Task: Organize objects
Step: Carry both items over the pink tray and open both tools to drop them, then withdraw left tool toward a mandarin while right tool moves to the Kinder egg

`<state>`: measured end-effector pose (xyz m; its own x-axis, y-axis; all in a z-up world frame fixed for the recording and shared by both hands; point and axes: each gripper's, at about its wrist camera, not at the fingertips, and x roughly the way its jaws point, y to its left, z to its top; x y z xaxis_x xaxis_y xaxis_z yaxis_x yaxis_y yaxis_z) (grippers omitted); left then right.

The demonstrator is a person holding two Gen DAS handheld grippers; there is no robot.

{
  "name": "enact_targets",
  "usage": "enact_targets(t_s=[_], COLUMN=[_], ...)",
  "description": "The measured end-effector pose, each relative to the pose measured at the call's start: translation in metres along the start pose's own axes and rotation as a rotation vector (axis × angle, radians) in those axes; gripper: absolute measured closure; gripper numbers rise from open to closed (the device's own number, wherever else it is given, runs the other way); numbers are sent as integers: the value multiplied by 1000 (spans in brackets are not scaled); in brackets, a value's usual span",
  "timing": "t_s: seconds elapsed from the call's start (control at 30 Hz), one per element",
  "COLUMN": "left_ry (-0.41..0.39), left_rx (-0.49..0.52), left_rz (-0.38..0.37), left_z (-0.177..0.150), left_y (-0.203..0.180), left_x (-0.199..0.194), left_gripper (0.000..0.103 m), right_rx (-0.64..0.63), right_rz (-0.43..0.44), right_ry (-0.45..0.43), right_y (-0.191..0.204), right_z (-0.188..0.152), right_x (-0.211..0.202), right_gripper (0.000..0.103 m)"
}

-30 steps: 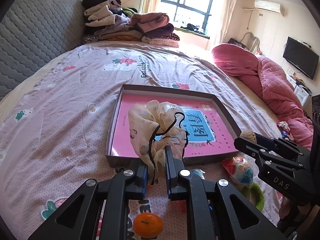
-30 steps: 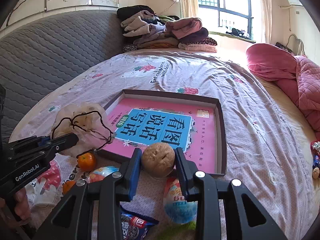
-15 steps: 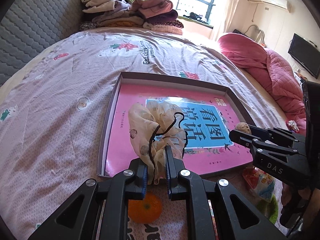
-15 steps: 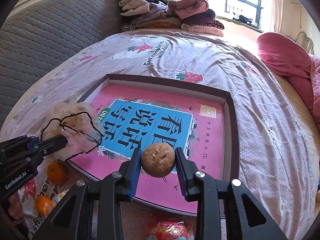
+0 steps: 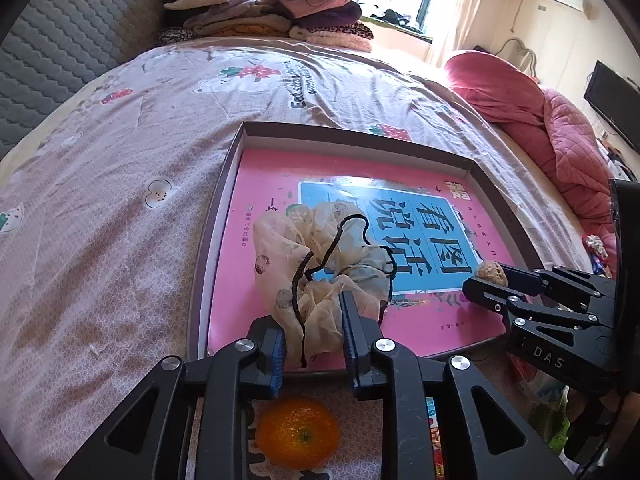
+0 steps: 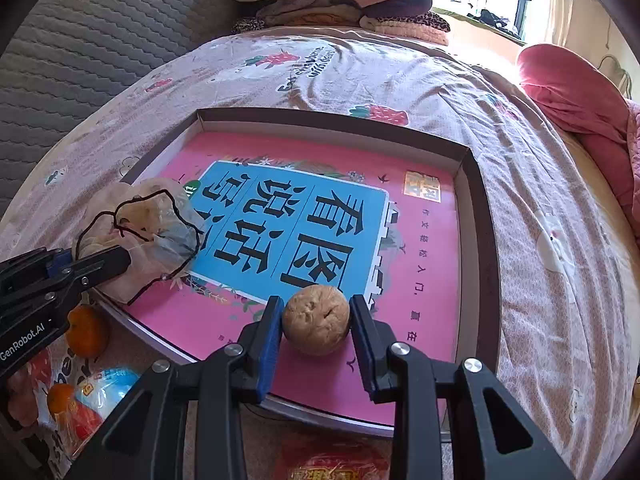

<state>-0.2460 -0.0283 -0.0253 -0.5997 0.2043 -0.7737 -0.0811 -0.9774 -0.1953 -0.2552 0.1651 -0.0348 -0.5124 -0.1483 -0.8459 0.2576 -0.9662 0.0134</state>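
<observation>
A shallow brown tray [image 5: 360, 136] [image 6: 320, 120] with a pink and blue printed sheet inside lies on the bed. A cream sheer fabric scrunchie with a black cord [image 5: 320, 248] [image 6: 152, 224] rests on the tray's near left part. My left gripper [image 5: 312, 320] [image 6: 100, 260] has its jaws opening, and the fabric's lower end still lies loosely between them. My right gripper [image 6: 316, 308] [image 5: 480, 284] is shut on a round brown walnut [image 6: 316, 320] [image 5: 492, 270], held just above the tray's near edge.
A mandarin [image 5: 298, 432] [image 6: 86, 332] and snack packets [image 6: 100, 392] lie on the bedsheet in front of the tray. Folded clothes [image 5: 272, 12] are piled at the far end of the bed, and a pink quilt [image 5: 540, 120] lies to the right. A grey padded headboard [image 6: 80, 40] runs along the left.
Both grippers moved forward and down over the tray with their loads. The left jaws, earlier pinched tight on the scrunchie, now stand apart around it.
</observation>
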Motion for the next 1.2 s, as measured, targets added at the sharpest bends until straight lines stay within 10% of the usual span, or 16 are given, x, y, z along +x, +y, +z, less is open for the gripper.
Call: enact_targets(t_s=[0.4,1.2], left_ry=[-29,-189], left_rx=[-12,42], left_rz=[-10,11], left_z=[5,9], left_y=[2,-13], left_x=[-9,-83], left_gripper=[44,26], right_rx=[9,67], right_rz=[-15,4], right_ry=[-28,-166], right_y=[-2,-6], right_z=[5,4], right_x=[-10,-78], right_gripper=[59,53])
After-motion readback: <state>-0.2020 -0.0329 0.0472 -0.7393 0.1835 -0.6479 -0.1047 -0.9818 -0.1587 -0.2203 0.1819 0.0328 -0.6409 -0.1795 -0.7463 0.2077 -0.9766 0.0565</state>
